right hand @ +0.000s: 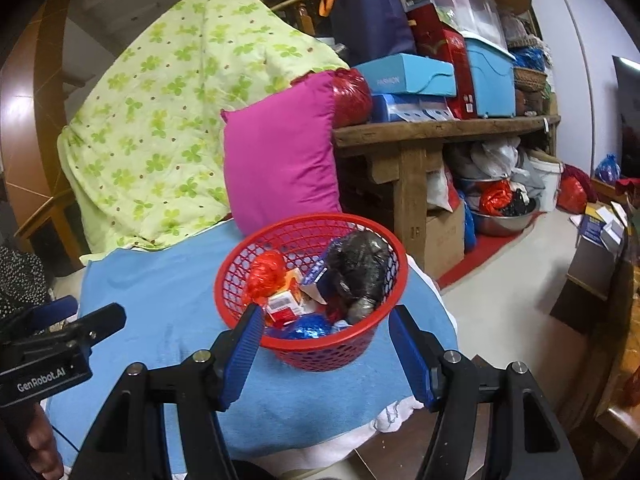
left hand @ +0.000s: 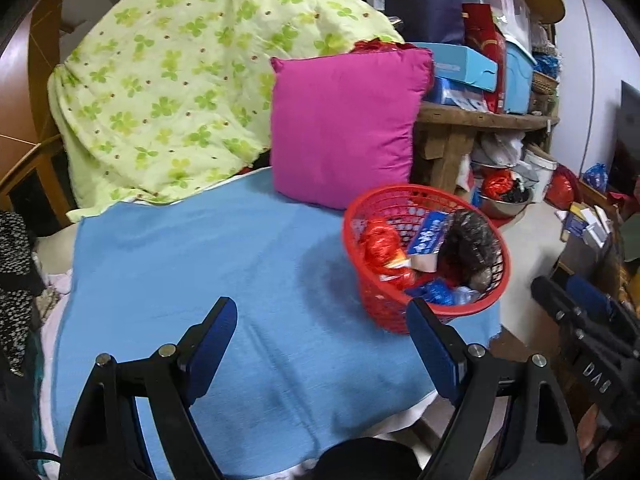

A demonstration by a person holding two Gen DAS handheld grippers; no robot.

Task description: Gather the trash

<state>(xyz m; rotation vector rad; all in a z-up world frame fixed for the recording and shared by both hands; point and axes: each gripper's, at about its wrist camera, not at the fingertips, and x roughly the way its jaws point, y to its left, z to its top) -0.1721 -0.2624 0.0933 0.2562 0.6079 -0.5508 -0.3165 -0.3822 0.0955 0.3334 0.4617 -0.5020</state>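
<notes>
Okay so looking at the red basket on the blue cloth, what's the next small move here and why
Probably ease the right gripper forward and close on the near rim of the red basket. Both grippers are open and hold nothing, the blue cloth shows no loose trash, and the wrappers and dark bag already sit inside the basket, which stands near the cloth's right edge.

A red mesh basket (right hand: pixel 312 344) stands upright near the blue cloth's (right hand: pixel 160 300) edge, holding a crumpled red wrapper (right hand: pixel 264 274), black bag (right hand: pixel 358 270), blue wrapper (right hand: pixel 306 328) and small cartons.
</notes>
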